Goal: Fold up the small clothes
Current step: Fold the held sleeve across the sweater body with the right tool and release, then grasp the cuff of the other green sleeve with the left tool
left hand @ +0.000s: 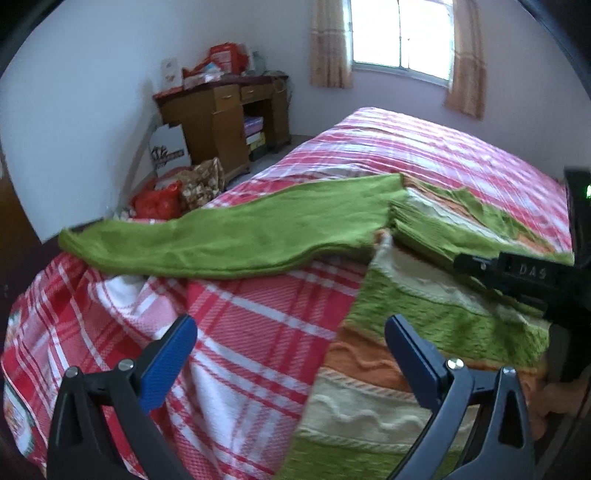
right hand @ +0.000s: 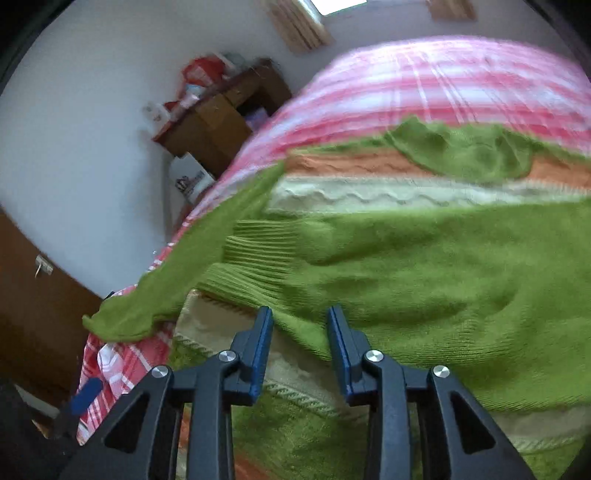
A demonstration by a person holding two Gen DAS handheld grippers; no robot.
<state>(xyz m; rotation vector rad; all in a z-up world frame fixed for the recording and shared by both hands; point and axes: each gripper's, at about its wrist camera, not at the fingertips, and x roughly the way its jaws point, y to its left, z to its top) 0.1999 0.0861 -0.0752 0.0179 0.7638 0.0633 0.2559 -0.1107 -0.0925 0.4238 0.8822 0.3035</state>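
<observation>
A green knitted sweater (left hand: 443, 325) with orange and cream stripes lies on the bed's red plaid blanket (left hand: 258, 314). One long green sleeve (left hand: 240, 236) stretches left towards the bed's edge. My left gripper (left hand: 291, 332) hovers open and wide over the blanket beside the sweater's hem, holding nothing. In the right wrist view a plain green part of the sweater (right hand: 424, 277) is folded over the striped body. My right gripper (right hand: 301, 325) stands open at that fold's near edge, with fabric lying in the gap and the pads not pressing on it. Its black body (left hand: 517, 273) shows at the right of the left wrist view.
A wooden desk (left hand: 221, 122) piled with bags stands against the far wall, with a white box (left hand: 170, 147) and a red bag (left hand: 159, 201) on the floor beside the bed. A curtained window (left hand: 402, 33) is behind. The blanket (right hand: 406, 85) extends far beyond the sweater.
</observation>
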